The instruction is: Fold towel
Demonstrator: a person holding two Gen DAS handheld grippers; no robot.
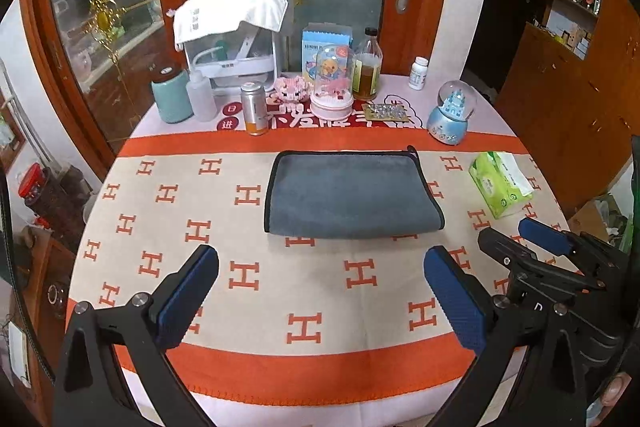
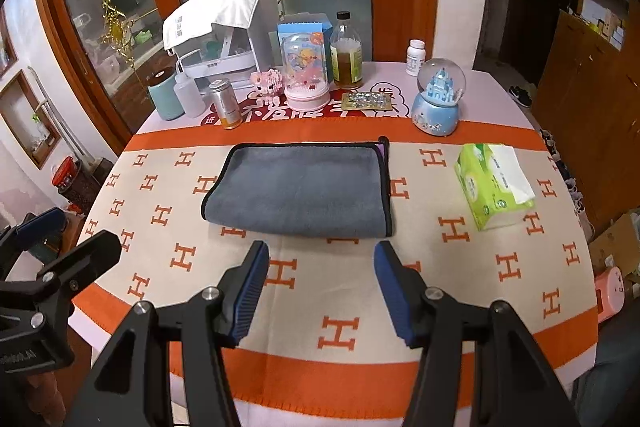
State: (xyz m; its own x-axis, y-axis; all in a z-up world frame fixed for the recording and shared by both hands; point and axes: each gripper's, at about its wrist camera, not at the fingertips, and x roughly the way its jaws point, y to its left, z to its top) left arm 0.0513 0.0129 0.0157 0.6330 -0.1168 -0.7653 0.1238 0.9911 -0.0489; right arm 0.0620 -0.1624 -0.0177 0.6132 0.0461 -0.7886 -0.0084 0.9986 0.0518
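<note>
On tablecloth [image 2: 360, 307]: folded towel [image 2: 298, 189], black-trimmed edges aligned; both jaws apart.

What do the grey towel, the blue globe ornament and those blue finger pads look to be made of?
Grey towel: soft plush cloth, probably microfibre; matte nap, black stitched edging.
Blue globe ornament: clear glass or plastic dome that catches glints, on a glossy base, perhaps ceramic or resin.
Finger pads: likely rubber; matte blue with a ribbed texture, on black arms.

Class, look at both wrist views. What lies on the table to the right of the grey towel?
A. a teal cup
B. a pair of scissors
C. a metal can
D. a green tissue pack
D: the green tissue pack lies right of the grey towel, apart from it.
</note>
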